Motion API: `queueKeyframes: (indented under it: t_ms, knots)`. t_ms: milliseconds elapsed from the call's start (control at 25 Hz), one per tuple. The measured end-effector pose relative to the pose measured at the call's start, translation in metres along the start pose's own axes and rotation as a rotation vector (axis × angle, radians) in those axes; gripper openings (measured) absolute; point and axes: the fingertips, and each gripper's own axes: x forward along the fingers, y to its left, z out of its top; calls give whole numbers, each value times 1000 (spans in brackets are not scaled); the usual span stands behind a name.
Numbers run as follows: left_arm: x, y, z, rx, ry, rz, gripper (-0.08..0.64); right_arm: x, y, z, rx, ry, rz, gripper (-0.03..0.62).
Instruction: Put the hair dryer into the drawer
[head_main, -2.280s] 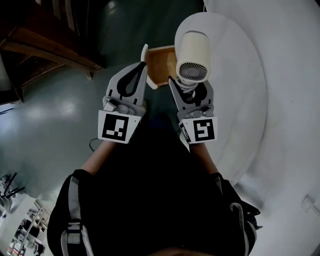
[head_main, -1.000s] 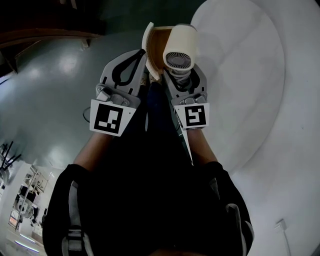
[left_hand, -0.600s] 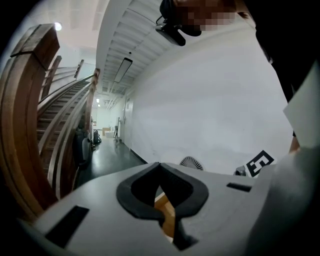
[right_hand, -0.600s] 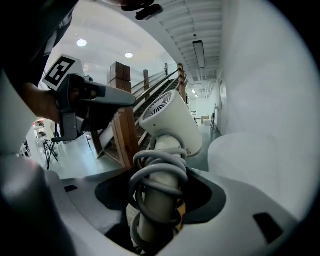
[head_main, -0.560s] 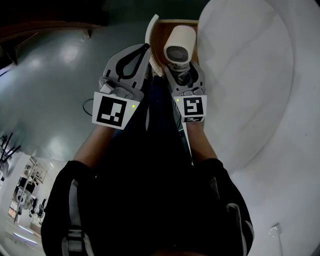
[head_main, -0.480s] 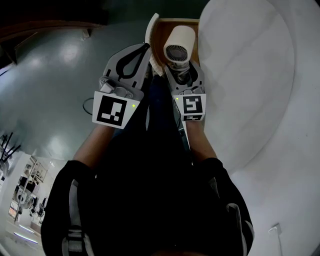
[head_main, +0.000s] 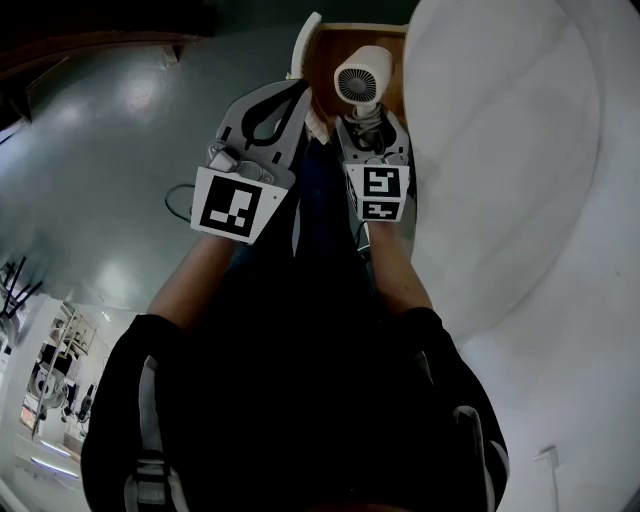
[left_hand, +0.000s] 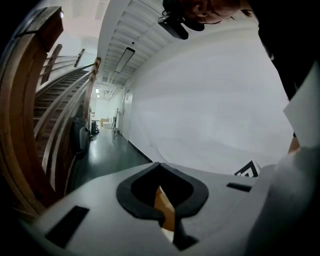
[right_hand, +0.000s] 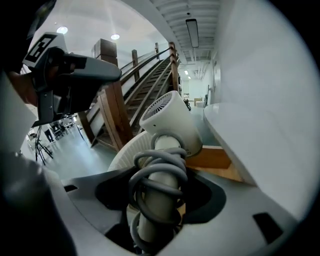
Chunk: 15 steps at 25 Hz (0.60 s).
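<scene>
Moved: both hand-held grippers sit lower than a second ago, and the hair dryer (head_main: 360, 78) has dropped with them, now over the open drawer (head_main: 322, 62).
Right hand-held gripper (head_main: 370, 125): clamped on the hair dryer's handle, over the grey cord (right_hand: 157, 172) wound round it.
Left hand-held gripper (head_main: 290, 100): jaws together, nothing between them, just beside the drawer's white front.
Nearer hand: the right, since it carries the load.
Dryer axis: handle runs along the jaws, barrel sits crosswise on top, rear grille faces the head camera.
Key relation: drawer cavity lies ahead of and below the dryer, tucked under the edge of the round white surface (head_main: 500, 150), which is close on the right.
Drawer contents: visible part is bare wood; the rest is hidden behind the dryer.
Next, my guess: keep lowering and stay clear of the surface edge.
</scene>
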Motion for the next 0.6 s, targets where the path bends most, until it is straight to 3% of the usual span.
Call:
queueKeyframes:
  t_ms: [600]
  knots:
    - [18, -1, -10, -49, 36, -14, 8, 23, -20, -33, 17, 290, -119, 288]
